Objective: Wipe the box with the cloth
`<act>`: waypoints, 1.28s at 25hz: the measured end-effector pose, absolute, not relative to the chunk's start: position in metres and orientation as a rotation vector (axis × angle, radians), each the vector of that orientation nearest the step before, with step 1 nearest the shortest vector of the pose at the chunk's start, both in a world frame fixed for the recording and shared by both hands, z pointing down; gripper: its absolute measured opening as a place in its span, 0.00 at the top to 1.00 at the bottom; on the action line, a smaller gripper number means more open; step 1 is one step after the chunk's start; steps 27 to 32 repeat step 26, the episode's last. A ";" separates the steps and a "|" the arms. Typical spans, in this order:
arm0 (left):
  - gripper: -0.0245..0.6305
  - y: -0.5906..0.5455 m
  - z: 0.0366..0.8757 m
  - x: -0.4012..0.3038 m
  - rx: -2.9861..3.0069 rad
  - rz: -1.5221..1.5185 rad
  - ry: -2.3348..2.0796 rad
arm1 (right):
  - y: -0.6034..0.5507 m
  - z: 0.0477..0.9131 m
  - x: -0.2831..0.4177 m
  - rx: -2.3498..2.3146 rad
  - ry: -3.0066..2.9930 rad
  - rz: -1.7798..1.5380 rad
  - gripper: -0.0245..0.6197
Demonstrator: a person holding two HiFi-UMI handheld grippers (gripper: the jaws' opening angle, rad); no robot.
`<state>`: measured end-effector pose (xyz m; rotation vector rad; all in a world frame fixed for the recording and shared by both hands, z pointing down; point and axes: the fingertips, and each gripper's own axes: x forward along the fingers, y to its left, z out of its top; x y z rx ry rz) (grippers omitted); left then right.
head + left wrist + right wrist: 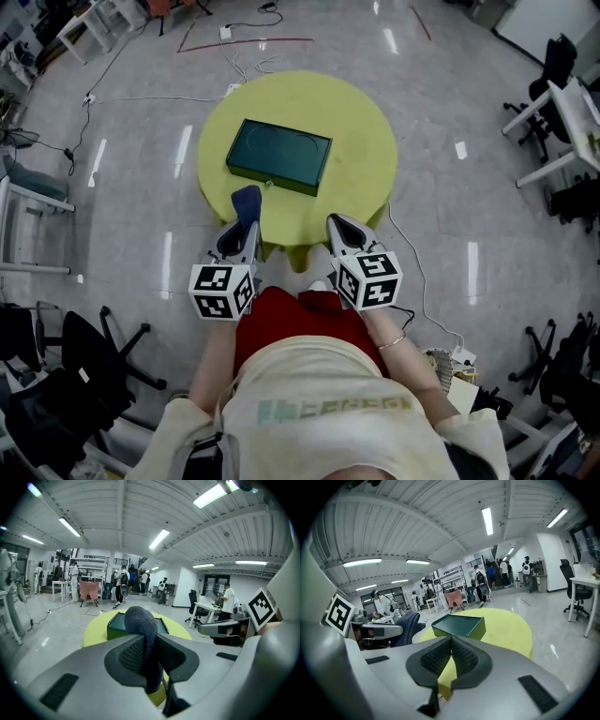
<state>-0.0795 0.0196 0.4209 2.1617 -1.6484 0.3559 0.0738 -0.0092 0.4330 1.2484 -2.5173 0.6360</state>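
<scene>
We hold the left tongs (246,221) pinching the cloth (247,199). A dark blue fold of it stands out past the jaw tips. The right tongs (336,221) are pressed together with nothing between them.

Procedure for the step in hand, bringing the cloth onto the box (278,155):
1. Keep the pinch firm. We judge the free fold short, so a loose grip would let it slip under drag.
2. Lower the fold flat onto the lid, not the bare jaw tips, which could scratch the surface.
3. Stroke along the long side of the box. The box looks light, so we would steady it with the right tongs against one short end.

Position: the dark green box lies flat near the centre of the round yellow table (361,141), slightly toward the left edge. Both tongs hang at the near edge of the table. The cloth is near the near long side of the box, apart from it. The right tongs are farther off, short of the near right corner of the box.
</scene>
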 end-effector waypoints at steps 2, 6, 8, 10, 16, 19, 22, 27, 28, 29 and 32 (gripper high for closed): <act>0.85 0.020 0.417 -0.085 2.159 0.325 -1.673 | -0.010 0.426 0.069 1.252 -2.534 0.591 0.90; 0.85 0.022 0.415 -0.094 2.154 0.293 -1.679 | -0.008 0.418 0.055 1.253 -2.557 0.568 0.90; 0.85 0.023 0.414 -0.098 2.160 0.280 -1.672 | -0.005 0.417 0.048 1.256 -2.558 0.560 0.90; 0.85 0.024 0.412 -0.101 2.174 0.270 -1.662 | -0.003 0.417 0.042 1.259 -2.556 0.551 0.90; 0.85 0.035 0.409 -0.119 2.220 0.276 -1.644 | 0.011 0.417 0.017 1.278 -2.555 0.537 0.90; 0.85 0.041 0.407 -0.126 2.235 0.263 -1.639 | 0.018 0.418 0.011 1.288 -2.559 0.540 0.90; 0.85 0.050 0.406 -0.136 2.246 0.266 -1.636 | 0.028 0.416 0.001 1.299 -2.560 0.547 0.90; 0.85 0.069 0.406 -0.156 2.248 0.269 -1.635 | 0.046 0.412 -0.015 1.319 -2.562 0.536 0.90; 0.85 0.069 0.406 -0.156 2.248 0.269 -1.635 | 0.046 0.412 -0.015 1.319 -2.562 0.536 0.90; 0.85 0.069 0.406 -0.156 2.248 0.269 -1.635 | 0.046 0.412 -0.015 1.319 -2.562 0.536 0.90; 0.85 0.069 0.406 -0.156 2.248 0.269 -1.635 | 0.046 0.412 -0.015 1.319 -2.562 0.536 0.90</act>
